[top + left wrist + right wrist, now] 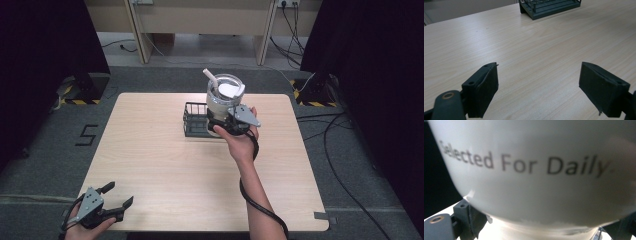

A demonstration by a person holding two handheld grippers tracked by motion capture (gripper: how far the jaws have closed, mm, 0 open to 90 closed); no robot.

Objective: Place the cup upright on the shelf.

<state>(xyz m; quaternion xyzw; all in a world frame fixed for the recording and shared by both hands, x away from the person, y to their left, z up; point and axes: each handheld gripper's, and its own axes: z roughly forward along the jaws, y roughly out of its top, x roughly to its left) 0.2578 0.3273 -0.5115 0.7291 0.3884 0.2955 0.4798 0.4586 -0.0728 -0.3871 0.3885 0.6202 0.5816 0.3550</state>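
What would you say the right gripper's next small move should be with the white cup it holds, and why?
Probably lift a little higher and carry it clear of the black rack. The right gripper has its jaws shut low on the white cup, which hangs at the rack's right end, so moving sideways too early might catch the wires. The left gripper rests open at the table's near edge.

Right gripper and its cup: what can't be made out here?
- Right gripper, high view: its jaw tips are behind the cup and the hand.
- Cup, right gripper view: too close and blurred; the top and both sides are cut off, and the print runs off the left edge.
- Cup contents, high view: too small; a white straw sticks out.
- Rack, left gripper view: cut off by the top edge.
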